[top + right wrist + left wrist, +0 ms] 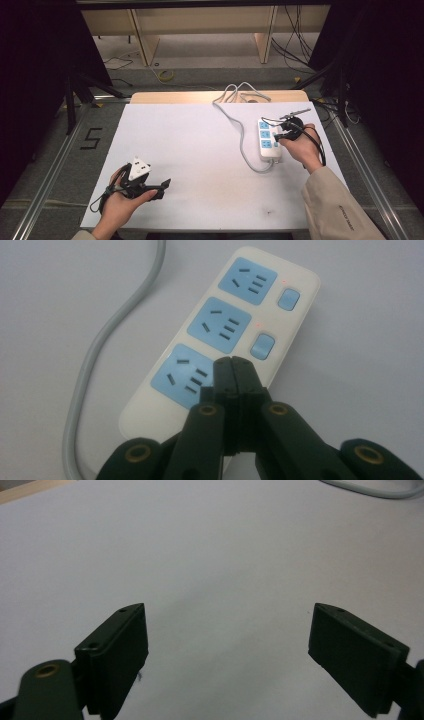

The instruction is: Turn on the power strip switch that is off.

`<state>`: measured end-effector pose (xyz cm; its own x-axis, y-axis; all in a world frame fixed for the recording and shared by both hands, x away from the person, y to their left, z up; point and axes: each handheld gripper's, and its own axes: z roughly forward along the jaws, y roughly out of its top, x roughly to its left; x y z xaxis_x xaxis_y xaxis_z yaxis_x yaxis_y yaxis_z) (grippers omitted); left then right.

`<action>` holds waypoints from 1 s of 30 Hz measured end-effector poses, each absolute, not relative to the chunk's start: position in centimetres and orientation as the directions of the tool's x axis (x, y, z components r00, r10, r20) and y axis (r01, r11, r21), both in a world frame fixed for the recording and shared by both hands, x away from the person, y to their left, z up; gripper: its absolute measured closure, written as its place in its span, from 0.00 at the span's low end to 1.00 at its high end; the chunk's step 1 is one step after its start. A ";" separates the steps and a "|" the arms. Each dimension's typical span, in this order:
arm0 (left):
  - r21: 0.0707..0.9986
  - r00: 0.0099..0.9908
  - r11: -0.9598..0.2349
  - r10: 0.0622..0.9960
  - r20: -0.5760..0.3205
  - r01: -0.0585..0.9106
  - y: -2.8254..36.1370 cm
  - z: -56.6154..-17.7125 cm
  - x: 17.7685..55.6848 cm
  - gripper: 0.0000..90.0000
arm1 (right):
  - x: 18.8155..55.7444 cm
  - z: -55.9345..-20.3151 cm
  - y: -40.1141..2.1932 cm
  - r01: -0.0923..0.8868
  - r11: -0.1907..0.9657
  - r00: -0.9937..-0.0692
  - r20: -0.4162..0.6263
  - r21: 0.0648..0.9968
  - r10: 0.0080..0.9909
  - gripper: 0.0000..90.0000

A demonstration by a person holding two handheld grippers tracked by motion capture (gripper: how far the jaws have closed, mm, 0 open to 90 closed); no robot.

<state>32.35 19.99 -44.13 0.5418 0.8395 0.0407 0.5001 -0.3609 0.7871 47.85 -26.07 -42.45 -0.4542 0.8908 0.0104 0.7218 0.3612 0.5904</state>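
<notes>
Now pressing a switch on the power strip (220,335).
Lower centre of the right gripper view: right gripper (232,371), jaws clenched, empty, tips at the nearest switch; press straight down. Left gripper (227,645) gapes, empty, lower left in the high view.

- A white table top (200,150) sits on a pale wooden board (165,97) that shows along its far edge.
- Grey floor (210,75) beyond — loose cables (295,50) trail across it.
- Light wooden furniture legs (142,42) stand at the back.
- Dark curtains (35,60) close both sides.
- A black "5" (91,138) marks the floor at left.
</notes>
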 end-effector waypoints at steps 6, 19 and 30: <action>0.787 0.541 -0.361 0.840 0.041 0.500 20.0 -44.1 32.3 0.17 | 48.0 -42.7 -26.0 0.726 0.367 -0.456 0.008 0.582 0.890 1.00; 0.787 0.542 -0.361 0.840 0.041 0.500 20.0 -44.1 32.3 0.17 | 48.3 -42.7 -25.6 0.728 0.376 -0.460 0.002 0.573 0.888 1.00; 0.787 0.542 -0.360 0.839 0.040 0.500 20.0 -44.1 32.3 0.17 | 48.5 -43.0 -25.6 0.736 0.378 -0.457 -0.001 0.562 0.890 1.00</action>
